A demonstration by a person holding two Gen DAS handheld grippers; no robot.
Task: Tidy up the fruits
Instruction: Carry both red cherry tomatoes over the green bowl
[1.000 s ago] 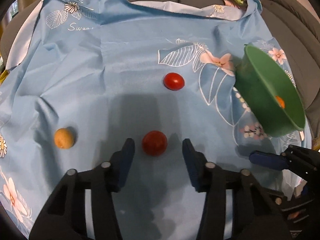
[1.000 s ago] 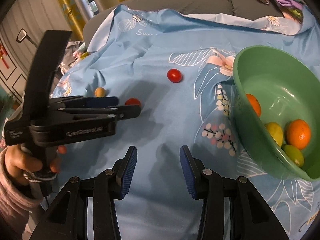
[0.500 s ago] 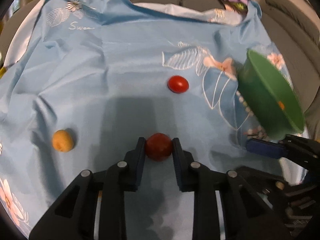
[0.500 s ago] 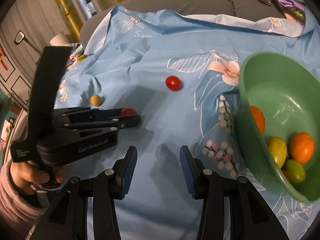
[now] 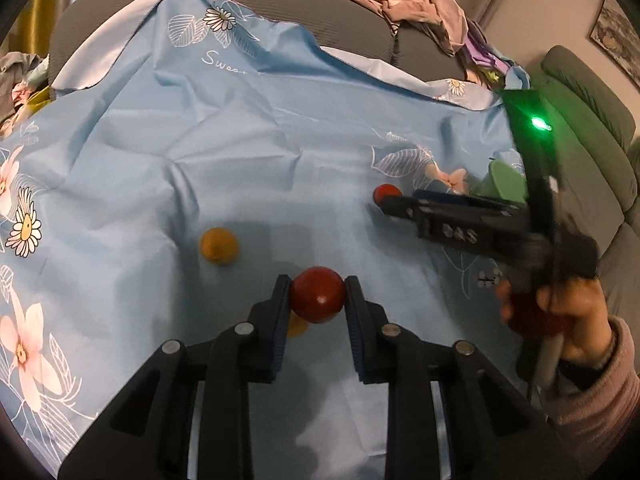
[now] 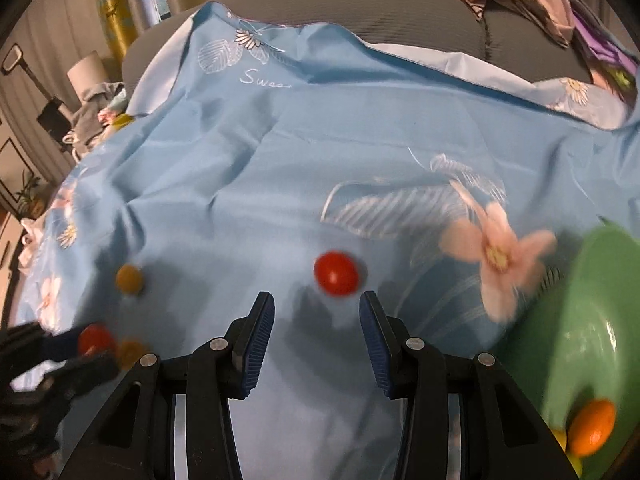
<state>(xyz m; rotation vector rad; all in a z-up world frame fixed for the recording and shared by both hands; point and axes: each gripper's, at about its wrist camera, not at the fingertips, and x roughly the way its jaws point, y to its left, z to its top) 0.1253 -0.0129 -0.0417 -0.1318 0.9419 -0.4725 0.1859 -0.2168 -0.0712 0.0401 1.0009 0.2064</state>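
Observation:
My left gripper [image 5: 318,300] is shut on a dark red tomato [image 5: 318,306], held a little above the blue flowered cloth [image 5: 280,140]. A yellow-orange fruit [image 5: 218,246] lies to its left, and a smaller orange one [image 5: 298,326] peeks out behind the left finger. In the right wrist view my right gripper [image 6: 316,320] stands open just short of a second red tomato [image 6: 336,274], with nothing between its fingers. The green bowl [image 6: 600,320] at the right edge holds an orange fruit [image 6: 592,426]. The left gripper [image 6: 92,344] with its tomato shows at lower left.
The cloth drapes over a grey sofa [image 5: 340,28] with crumpled clothes [image 5: 420,4] piled at the back right. A hand in a pink sleeve [image 5: 560,308] grips the right tool. Yellow curtains [image 6: 120,8] and room clutter lie beyond the left edge.
My left gripper closed on the near red tomato and raised it off the cloth. My right gripper swung left, away from the bowl, up to the second tomato.

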